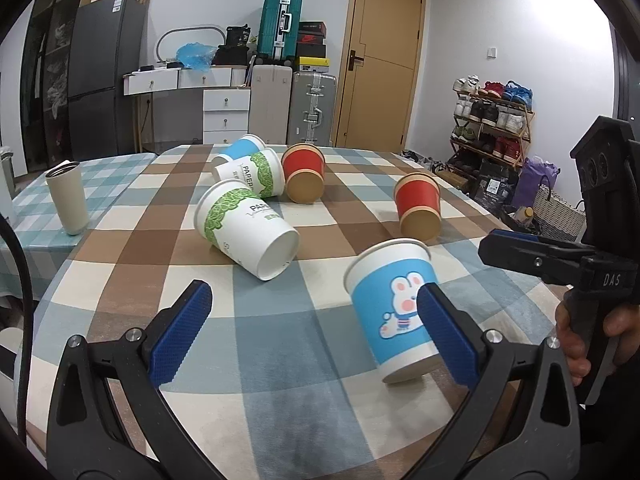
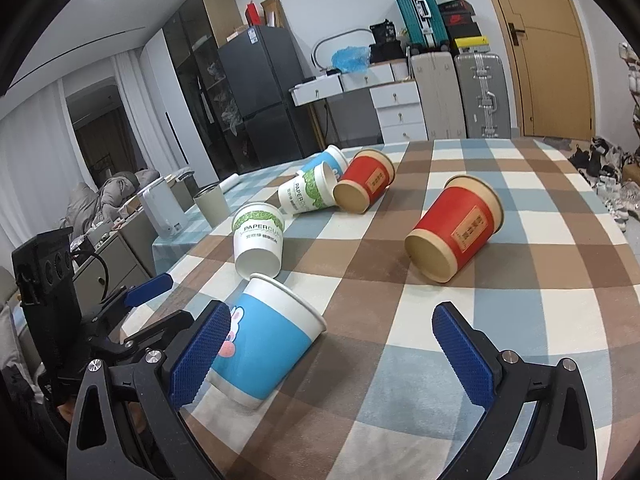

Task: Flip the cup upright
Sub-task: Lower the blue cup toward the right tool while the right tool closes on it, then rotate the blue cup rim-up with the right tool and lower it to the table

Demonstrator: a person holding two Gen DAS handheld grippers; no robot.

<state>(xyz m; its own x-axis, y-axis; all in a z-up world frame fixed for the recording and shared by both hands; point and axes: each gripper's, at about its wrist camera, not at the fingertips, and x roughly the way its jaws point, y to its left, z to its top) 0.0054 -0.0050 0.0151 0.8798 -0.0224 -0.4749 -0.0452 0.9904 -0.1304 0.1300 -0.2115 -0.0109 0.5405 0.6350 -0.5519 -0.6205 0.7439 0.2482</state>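
A blue paper cup with a rabbit print (image 1: 394,312) lies tilted on the checked tablecloth (image 1: 280,360), partly behind my left gripper's right pad. My left gripper (image 1: 312,336) is open, the cup at its right finger, nothing gripped. In the right wrist view the same cup (image 2: 268,344) lies by the left pad of my open right gripper (image 2: 332,356). Other cups lie on their sides: a green-print one (image 1: 244,228), another (image 1: 252,176), two red ones (image 1: 418,208) (image 1: 304,172), and a second blue one (image 1: 236,150).
A beige tumbler (image 1: 68,196) stands upright on the adjoining table at the left. The right gripper's body and the hand holding it (image 1: 576,280) are at the table's right edge. Suitcases, drawers, a fridge and a shoe rack stand behind.
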